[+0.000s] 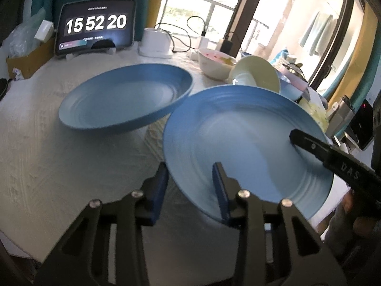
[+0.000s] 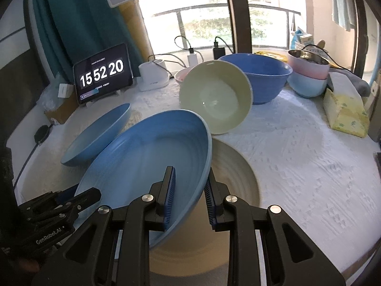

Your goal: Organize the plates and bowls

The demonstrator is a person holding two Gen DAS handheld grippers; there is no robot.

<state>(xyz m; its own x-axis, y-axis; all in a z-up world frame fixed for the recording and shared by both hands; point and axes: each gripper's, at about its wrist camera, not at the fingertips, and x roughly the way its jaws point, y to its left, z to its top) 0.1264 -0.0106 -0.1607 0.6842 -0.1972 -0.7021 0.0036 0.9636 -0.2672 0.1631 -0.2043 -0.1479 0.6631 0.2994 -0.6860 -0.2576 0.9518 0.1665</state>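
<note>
the right gripper [image 2: 189,191] has its jaws closed on the rim of the near blue plate [image 2: 147,162], one pad inside the dish and one beneath it, holding the plate tilted above a cream plate [image 2: 235,166] that lies flat on the white-covered bench [image 2: 297,157]. the left gripper [image 1: 190,188] straddles the same plate's opposite rim, jaws partly open, one pad over the inside and the other outside; whether they touch it i cannot tell. a second blue plate [image 1: 126,97] sits just beside the held one, to its left. behind, a pale green bowl [image 2: 215,100] leans on its side against a large blue bowl [image 2: 259,76], with a pink bowl [image 2: 308,65] stacked on a light blue bowl [image 2: 307,84] further right. a tablet clock [image 2: 102,74] reads 15 52 20.
</note>
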